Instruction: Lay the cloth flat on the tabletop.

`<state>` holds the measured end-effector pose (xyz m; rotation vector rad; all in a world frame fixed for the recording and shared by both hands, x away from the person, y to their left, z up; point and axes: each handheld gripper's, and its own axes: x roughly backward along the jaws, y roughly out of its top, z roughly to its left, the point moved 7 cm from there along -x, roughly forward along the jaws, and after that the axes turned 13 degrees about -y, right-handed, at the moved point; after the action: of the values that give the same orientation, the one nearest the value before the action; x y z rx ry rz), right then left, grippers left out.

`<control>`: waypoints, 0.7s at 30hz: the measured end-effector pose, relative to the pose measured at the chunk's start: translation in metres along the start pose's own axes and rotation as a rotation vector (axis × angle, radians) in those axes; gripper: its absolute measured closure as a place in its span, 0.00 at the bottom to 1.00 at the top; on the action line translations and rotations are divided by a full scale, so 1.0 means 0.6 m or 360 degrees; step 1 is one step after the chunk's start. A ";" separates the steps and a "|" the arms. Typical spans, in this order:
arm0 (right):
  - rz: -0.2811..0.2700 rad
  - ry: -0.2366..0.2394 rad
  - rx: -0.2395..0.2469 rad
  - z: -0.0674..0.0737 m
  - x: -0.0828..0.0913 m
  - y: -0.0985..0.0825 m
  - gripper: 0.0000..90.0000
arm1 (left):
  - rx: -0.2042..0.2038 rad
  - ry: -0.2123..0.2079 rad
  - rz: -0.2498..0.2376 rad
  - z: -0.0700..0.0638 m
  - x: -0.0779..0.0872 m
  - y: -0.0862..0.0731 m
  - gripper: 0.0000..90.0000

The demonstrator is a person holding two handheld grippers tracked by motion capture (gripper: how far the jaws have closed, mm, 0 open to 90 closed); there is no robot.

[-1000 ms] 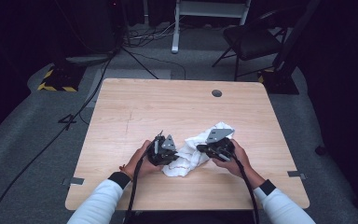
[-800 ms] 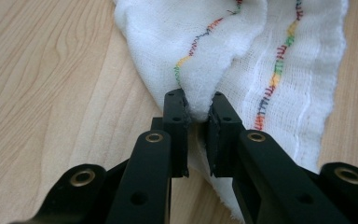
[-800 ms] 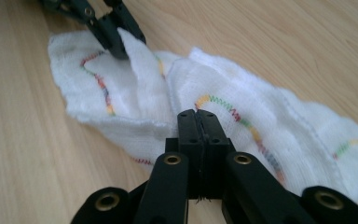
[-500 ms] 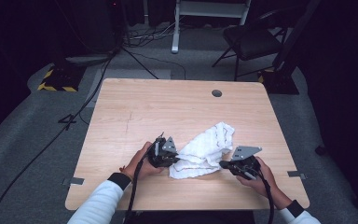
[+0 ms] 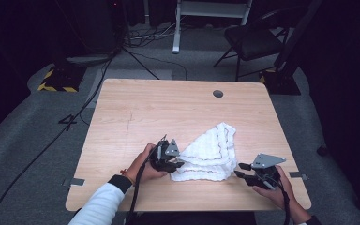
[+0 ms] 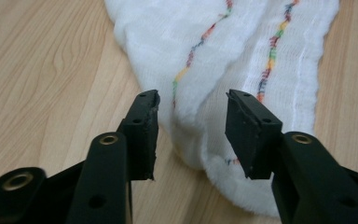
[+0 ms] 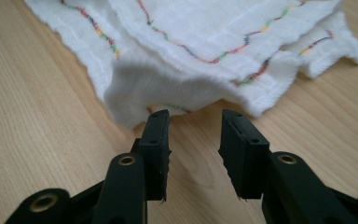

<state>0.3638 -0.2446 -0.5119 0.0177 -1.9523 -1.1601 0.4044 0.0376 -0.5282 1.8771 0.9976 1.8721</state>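
Note:
A white cloth [image 5: 211,152] with multicoloured stitched lines lies folded in a rough triangle on the wooden table [image 5: 168,108]. My left gripper [image 5: 177,162] sits at the cloth's left corner. In the left gripper view its jaws [image 6: 193,121] have just been opening and stand apart over a fold of the cloth [image 6: 242,42], the pads off it. My right gripper [image 5: 240,170] is a short way right of the cloth. In the right gripper view its jaws [image 7: 196,135] have just been opening too, with bare wood between them and the cloth's edge [image 7: 214,32] just past the tips.
A round cable hole [image 5: 218,93] sits near the table's far edge. Beyond the table stand a dark chair [image 5: 253,40], a white frame [image 5: 211,9] and a yellow-and-black striped block [image 5: 56,79], with cables across the floor. A small metal bracket [image 5: 77,181] marks the table's front left edge.
The right gripper moved right and toward the near edge, drawing the bunched cloth out wider, then opened and came off it. The left gripper stayed put and opened.

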 end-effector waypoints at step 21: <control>-0.0017 -0.0025 -0.0006 -0.024 -0.011 0.007 0.59 | -0.0221 -0.0141 -0.0040 -0.064 -0.078 0.114 0.45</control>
<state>0.3793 -0.2498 -0.5098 0.0169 -1.9657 -1.1742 0.3896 -0.0513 -0.5147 1.8408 0.8364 1.7790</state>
